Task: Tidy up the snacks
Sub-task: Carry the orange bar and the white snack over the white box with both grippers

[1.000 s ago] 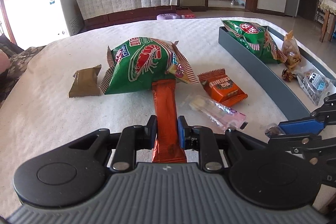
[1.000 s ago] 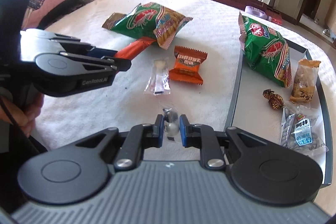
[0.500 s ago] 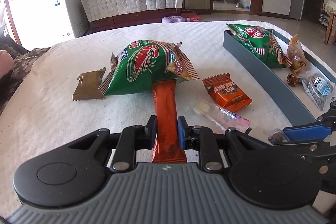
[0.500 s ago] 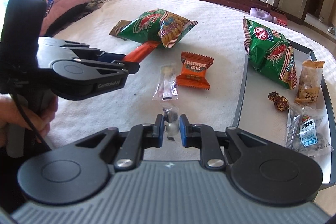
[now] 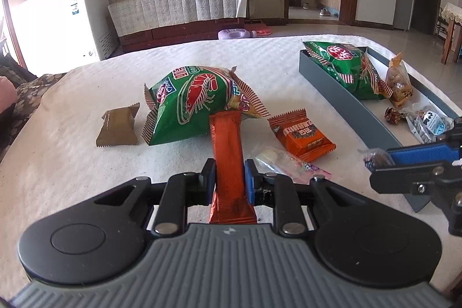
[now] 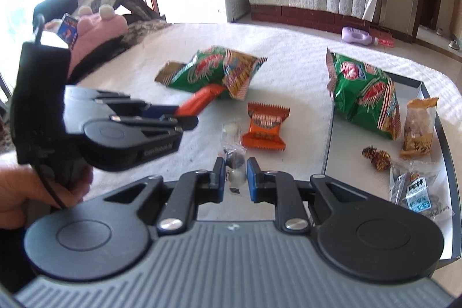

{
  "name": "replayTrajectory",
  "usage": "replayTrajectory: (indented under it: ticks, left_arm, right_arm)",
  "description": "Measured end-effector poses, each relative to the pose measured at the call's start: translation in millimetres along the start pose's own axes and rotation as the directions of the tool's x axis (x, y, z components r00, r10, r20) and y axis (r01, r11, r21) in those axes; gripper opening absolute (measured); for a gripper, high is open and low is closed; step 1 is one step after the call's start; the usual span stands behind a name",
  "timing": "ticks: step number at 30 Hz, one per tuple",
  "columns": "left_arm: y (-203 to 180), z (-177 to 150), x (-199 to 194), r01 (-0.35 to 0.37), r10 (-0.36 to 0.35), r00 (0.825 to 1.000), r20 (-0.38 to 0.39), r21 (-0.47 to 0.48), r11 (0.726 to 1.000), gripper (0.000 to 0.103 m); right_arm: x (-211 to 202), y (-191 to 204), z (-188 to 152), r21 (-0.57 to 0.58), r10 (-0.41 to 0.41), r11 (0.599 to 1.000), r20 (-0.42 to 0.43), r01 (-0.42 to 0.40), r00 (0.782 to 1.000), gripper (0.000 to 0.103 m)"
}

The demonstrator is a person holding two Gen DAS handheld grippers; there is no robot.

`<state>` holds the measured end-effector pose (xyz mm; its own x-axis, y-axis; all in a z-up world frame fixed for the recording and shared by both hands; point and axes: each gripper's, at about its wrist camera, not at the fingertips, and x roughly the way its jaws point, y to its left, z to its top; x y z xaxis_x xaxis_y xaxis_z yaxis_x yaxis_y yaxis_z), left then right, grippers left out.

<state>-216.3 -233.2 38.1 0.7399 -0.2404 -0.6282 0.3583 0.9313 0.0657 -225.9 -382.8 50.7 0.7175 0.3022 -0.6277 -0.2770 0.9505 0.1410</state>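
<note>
My left gripper is shut on a long orange snack stick, held above the white tablecloth; the stick also shows in the right wrist view. My right gripper is shut on a small clear-wrapped candy, which also shows in the left wrist view. A grey tray on the right holds a green shrimp-chip bag and small wrapped snacks. On the cloth lie another green shrimp-chip bag, an orange square packet, a clear pink-ended packet and a brown packet.
The tray reaches the table's right edge and holds a nut bag, a brown candy and a seed packet. A sofa with a pink plush lies left. A white freezer stands behind.
Both grippers have risen, each keeping its snack. The right wrist view has tilted up and is blurred by motion.
</note>
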Motion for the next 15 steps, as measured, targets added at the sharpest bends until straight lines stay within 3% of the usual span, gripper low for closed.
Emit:
replayTrajectory:
  ticks: [15]
  left_arm:
    - [-8.4, 6.1, -2.5, 0.016, -0.016, 0.999, 0.03, 0.015, 1.0, 0.025]
  right_arm:
    - [-18.0, -6.0, 8.0, 0.044, 0.047, 0.998, 0.095, -0.052, 0.994, 0.019]
